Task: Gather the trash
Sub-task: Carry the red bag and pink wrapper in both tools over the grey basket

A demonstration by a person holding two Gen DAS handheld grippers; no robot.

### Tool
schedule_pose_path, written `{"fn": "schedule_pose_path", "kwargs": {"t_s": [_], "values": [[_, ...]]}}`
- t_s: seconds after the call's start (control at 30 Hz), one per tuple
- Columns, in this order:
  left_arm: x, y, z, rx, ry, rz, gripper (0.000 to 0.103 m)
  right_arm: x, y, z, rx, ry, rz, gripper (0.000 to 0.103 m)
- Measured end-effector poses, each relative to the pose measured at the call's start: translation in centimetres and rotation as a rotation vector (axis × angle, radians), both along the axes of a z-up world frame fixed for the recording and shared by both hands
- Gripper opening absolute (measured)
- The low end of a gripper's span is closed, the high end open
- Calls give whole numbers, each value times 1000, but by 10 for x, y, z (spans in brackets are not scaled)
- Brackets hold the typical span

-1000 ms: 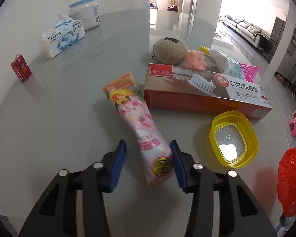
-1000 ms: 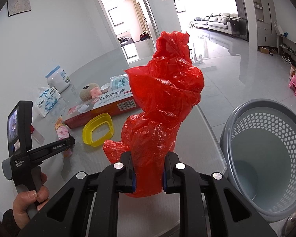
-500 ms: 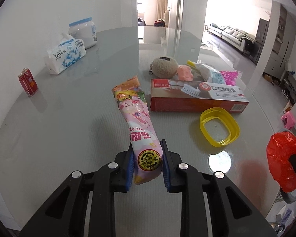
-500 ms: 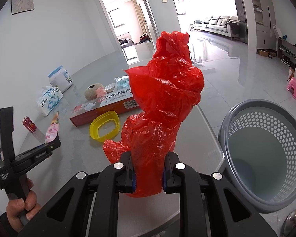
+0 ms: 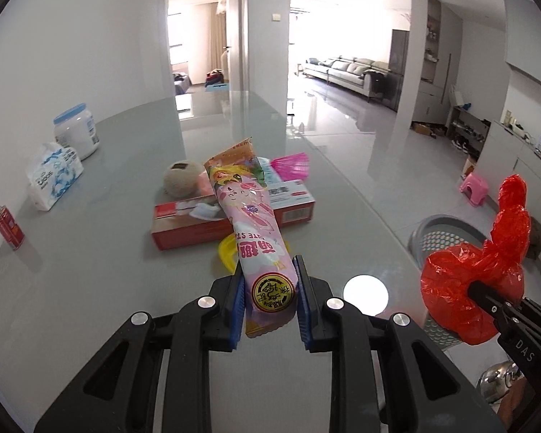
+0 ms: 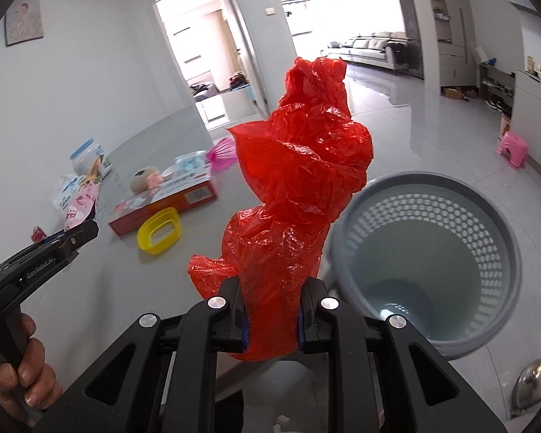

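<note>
My left gripper (image 5: pixel 268 303) is shut on a pink snack wrapper (image 5: pixel 250 223) and holds it lifted above the grey table (image 5: pixel 90 252), tilted up. The wrapper also shows in the right wrist view (image 6: pixel 79 205). My right gripper (image 6: pixel 270 324) is shut on a crumpled red plastic bag (image 6: pixel 299 187), held upright at the table's right edge beside the grey perforated trash basket (image 6: pixel 425 245). The bag (image 5: pixel 476 278) and the basket (image 5: pixel 440 238) also show in the left wrist view, at the right.
On the table lie a red toothpaste box (image 5: pixel 198 223), a yellow lid (image 6: pixel 158 231), a beige ball (image 5: pixel 180 180), a pink brush (image 5: pixel 292 166), a tissue pack (image 5: pixel 54 176), a white jar (image 5: pixel 75 133) and a small red can (image 5: pixel 7 227). A pink stool (image 5: pixel 474 187) stands on the floor.
My left gripper shut on the pink wrapper, lifted it off the table and swung right toward the basket. My right gripper moved the red bag closer to the basket.
</note>
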State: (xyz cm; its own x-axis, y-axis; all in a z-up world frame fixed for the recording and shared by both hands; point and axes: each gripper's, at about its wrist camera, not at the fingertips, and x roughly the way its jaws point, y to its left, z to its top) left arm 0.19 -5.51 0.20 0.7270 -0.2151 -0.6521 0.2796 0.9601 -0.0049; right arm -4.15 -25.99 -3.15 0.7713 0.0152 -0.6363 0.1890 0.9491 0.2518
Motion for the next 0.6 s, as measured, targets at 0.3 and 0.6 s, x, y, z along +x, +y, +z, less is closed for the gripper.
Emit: {"fn": "schedule_pose_path", "kwargs": {"t_s": [0.3,0.6], "values": [[-6,-93,11,-47,-5,-258,24,-30,-70,9,-4,-9,-170,17],[-20,-165,19,-9,-45,-464,24,-63,-124,10,24,-61,-325,17]]}}
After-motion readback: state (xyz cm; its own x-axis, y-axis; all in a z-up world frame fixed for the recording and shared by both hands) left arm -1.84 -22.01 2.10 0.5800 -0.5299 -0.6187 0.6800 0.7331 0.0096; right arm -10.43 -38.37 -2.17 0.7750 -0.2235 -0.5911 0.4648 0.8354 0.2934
